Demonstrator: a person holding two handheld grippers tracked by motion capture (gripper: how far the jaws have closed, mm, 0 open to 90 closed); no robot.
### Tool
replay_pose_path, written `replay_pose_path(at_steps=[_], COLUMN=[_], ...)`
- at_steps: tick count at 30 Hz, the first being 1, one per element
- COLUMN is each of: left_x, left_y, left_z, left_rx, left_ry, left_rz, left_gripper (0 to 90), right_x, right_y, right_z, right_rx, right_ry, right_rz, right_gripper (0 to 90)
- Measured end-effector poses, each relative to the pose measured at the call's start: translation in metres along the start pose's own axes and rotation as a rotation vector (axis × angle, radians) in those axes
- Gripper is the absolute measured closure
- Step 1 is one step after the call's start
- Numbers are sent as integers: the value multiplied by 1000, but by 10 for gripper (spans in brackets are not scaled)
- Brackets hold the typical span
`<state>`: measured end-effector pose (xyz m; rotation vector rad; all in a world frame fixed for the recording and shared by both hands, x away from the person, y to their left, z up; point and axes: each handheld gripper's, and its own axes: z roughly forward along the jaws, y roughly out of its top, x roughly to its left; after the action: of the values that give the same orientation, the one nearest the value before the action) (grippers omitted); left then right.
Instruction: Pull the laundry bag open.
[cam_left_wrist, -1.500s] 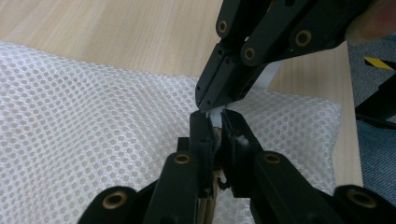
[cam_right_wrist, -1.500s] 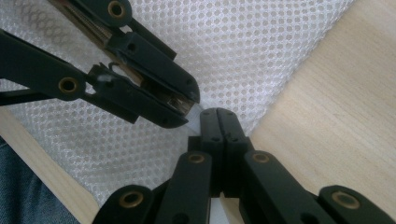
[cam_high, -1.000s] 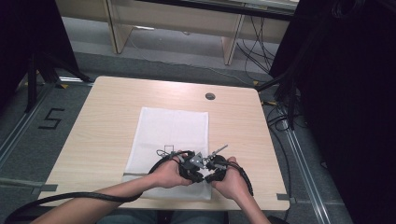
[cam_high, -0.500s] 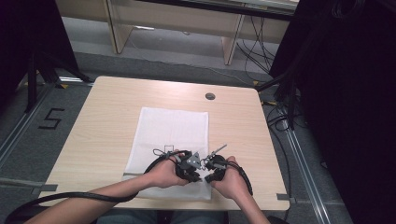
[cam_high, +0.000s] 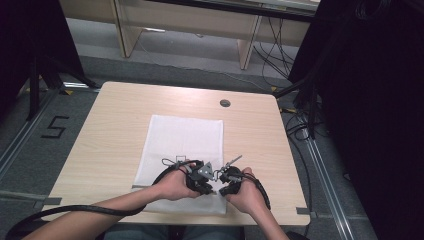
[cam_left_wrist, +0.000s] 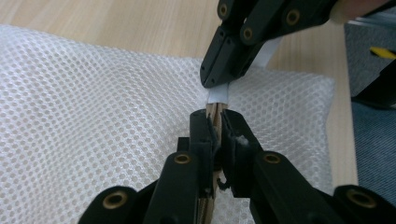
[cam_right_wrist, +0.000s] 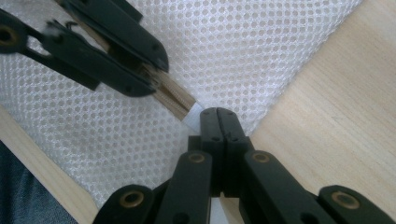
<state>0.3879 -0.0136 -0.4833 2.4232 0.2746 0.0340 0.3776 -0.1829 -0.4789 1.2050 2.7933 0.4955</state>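
Both hands sit close together at the near edge of the surface (cam_high: 115, 130), over the near end of a white mesh cloth (cam_high: 185, 135) that lies flat on the wood. The left tool (cam_left_wrist: 215, 126) is clenched on a pair of thin wooden sticks (cam_right_wrist: 175, 100), pressed side by side between its jaws. The right tool (cam_right_wrist: 218, 114) meets it tip to tip and is clamped shut on a strip of white paper (cam_left_wrist: 218, 95) at the sticks' end, just above the mesh.

Compared with a second ago, very little has moved: the hands have stayed in the same spot, with at most a small shuffle of the wrists, and the cloth has not shifted. I take that to mean the grips are only now settled and the pull has not begun. It looks like a paper wrapper being drawn off the sticks, though how much paper there is I cannot tell. The next move probably needs the two tools to part along the sticks' length; a sideways tug could tear the paper.
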Motion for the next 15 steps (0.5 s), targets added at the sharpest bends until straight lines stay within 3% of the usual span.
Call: replay_pose_path(at_steps=[5, 6, 9, 15], left_x=[-1, 0, -2, -1], left_y=[0, 1, 1, 0], left_z=[0, -1, -1, -1], left_rx=[-9, -9, -8, -10], left_ry=[2, 4, 3, 6], left_rz=[3, 13, 3, 5], left_gripper=[831, 831, 831, 831], right_x=[1, 0, 0, 0], right_y=[0, 0, 0, 0], right_z=[0, 0, -1, 0], right_rx=[16, 0, 3, 2], right_ry=[18, 5, 2, 9], right_rz=[37, 14, 7, 15], right_gripper=[900, 900, 900, 900])
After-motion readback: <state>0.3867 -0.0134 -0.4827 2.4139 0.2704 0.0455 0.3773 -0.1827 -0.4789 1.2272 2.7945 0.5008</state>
